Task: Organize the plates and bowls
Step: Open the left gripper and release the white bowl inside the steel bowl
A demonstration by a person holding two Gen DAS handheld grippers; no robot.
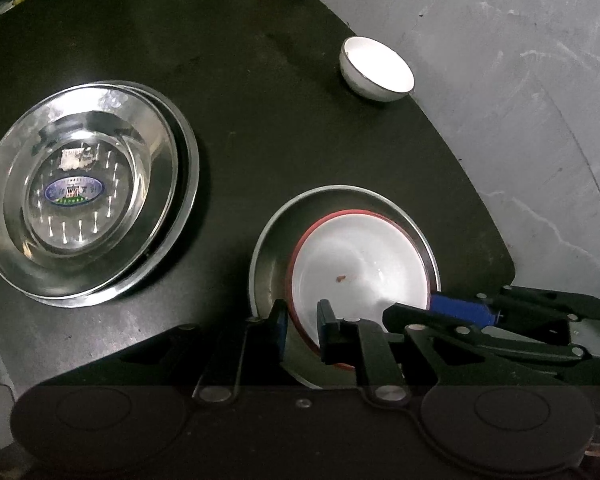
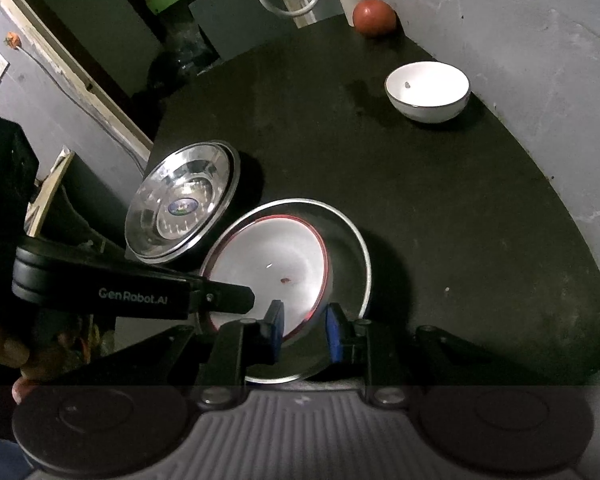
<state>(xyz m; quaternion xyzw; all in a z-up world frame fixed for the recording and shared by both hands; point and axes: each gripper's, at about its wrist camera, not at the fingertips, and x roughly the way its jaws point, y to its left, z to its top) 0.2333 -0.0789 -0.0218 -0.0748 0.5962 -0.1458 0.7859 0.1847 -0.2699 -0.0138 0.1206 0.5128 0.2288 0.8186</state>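
I take the red-rimmed white bowl [image 1: 360, 268], nested in the steel plate [image 1: 268, 256] on the counter [image 1: 260, 100], as my landmark. My left hand-held gripper [image 1: 302, 320] is narrowed on its near rim, one finger outside, one inside; whether the pads truly press I cannot tell. My right hand-held gripper [image 2: 306, 332] straddles the opposite rim, nearly closed. The steel stack [image 1: 88, 196] lies left of the bowl, the small white bowl [image 1: 376, 70] well beyond.
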